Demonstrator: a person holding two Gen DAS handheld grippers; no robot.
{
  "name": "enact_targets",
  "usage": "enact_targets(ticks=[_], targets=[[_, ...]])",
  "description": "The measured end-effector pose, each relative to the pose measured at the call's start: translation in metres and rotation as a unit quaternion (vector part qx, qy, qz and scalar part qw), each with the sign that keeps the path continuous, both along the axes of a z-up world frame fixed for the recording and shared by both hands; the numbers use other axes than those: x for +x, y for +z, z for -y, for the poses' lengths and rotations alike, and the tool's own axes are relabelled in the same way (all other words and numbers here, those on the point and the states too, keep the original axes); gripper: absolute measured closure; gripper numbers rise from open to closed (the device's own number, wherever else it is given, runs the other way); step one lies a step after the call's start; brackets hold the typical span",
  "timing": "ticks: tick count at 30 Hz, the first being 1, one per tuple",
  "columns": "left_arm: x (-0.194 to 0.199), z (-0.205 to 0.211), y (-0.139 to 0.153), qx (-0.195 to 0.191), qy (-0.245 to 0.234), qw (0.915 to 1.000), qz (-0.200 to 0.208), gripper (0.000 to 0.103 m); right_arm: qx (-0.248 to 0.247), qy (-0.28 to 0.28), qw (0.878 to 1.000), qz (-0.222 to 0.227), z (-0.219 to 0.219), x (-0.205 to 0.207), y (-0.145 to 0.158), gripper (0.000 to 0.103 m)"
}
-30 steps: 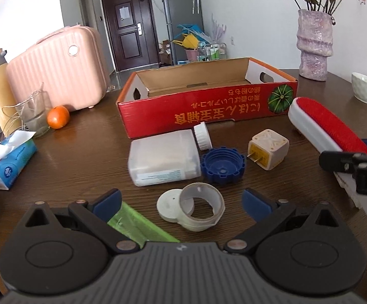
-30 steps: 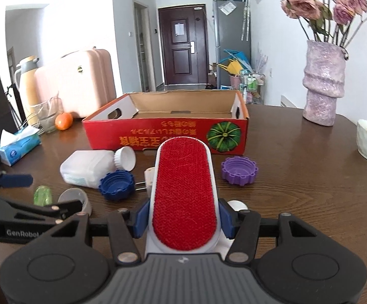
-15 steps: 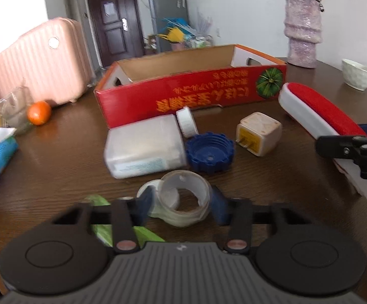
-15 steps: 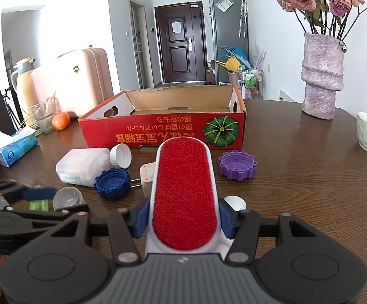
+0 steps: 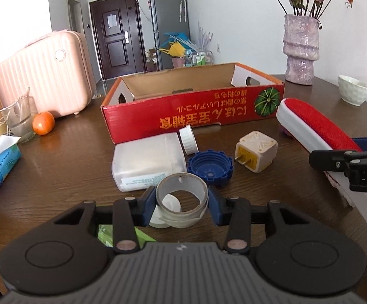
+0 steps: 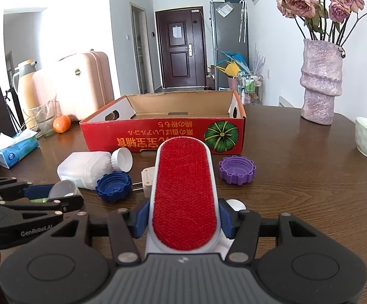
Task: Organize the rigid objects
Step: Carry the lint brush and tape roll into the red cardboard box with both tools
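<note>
On a dark wooden table point(image 5: 64, 177) in a living room, a red cardboard box point(image 5: 193, 116) stands open. Left of and in front of it, the left gripper point(image 5: 182, 204), its jaws just closed, clamps a translucent tape ring point(image 5: 182, 197). Right of the box's front, the right gripper point(image 6: 183, 219) grips a red-faced lint brush point(image 6: 183, 192) by its sides.

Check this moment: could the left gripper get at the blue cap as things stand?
Probably not right away. The left gripper is shut on the clear ring, so its jaws are full. The blue cap lies just ahead on the table with nothing between.
</note>
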State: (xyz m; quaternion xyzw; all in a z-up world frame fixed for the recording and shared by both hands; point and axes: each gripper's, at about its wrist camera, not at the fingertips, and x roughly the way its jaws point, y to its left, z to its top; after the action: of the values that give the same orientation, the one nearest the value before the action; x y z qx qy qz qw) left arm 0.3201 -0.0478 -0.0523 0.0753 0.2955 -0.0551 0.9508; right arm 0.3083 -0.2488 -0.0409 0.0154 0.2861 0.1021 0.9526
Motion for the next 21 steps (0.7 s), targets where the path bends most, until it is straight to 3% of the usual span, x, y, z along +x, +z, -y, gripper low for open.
enact_targets(ticks=[21], targets=[[-0.005,-0.011,0.051,-0.034,0.019,0.9981,0.047,0.060,0.013,-0.007,1.000,0.024,-0.008,0.002,0.031,0.048]])
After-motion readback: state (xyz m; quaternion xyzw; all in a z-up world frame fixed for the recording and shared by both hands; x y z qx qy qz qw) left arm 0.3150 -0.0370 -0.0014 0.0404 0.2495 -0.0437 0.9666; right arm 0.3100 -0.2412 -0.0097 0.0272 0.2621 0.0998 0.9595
